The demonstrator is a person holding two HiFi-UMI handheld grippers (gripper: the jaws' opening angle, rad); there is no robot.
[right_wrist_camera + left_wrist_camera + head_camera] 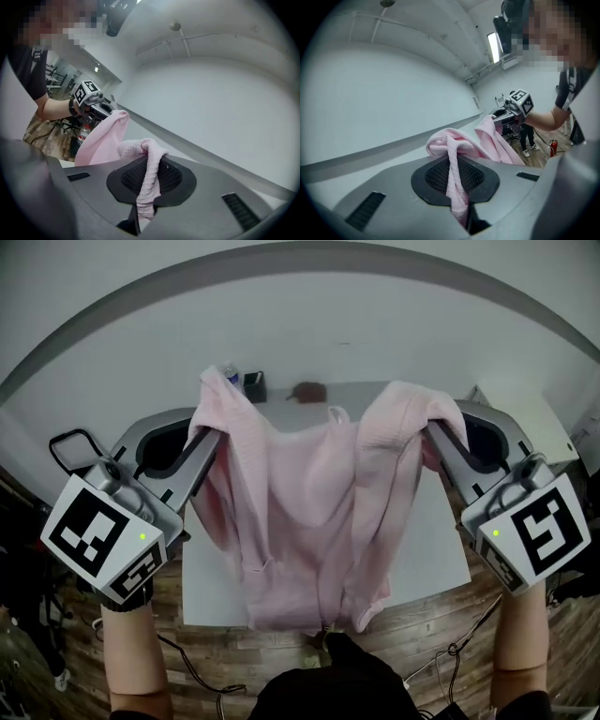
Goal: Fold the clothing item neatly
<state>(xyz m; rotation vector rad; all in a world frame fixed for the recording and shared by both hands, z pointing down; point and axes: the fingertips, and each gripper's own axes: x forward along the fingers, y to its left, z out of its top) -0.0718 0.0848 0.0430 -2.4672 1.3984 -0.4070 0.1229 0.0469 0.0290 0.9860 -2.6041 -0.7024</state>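
Observation:
A pink ribbed garment (309, 512) hangs in the air above the white table (427, 549), stretched between both grippers. My left gripper (214, 432) is shut on its upper left corner, and a fold of the pink cloth (457, 180) runs across the dark pad between the jaws. My right gripper (433, 432) is shut on the upper right corner, where the same pink cloth (147, 180) lies pinched over the pad. The garment's lower hem droops to the table's near edge. Both grippers point about level, away from me.
At the table's far edge stand a small bottle (231, 374), a dark box (254, 386) and a brown lump (307, 391). A second white table (525, 418) lies at the right. Wooden floor (225, 652) with cables lies under the near edge.

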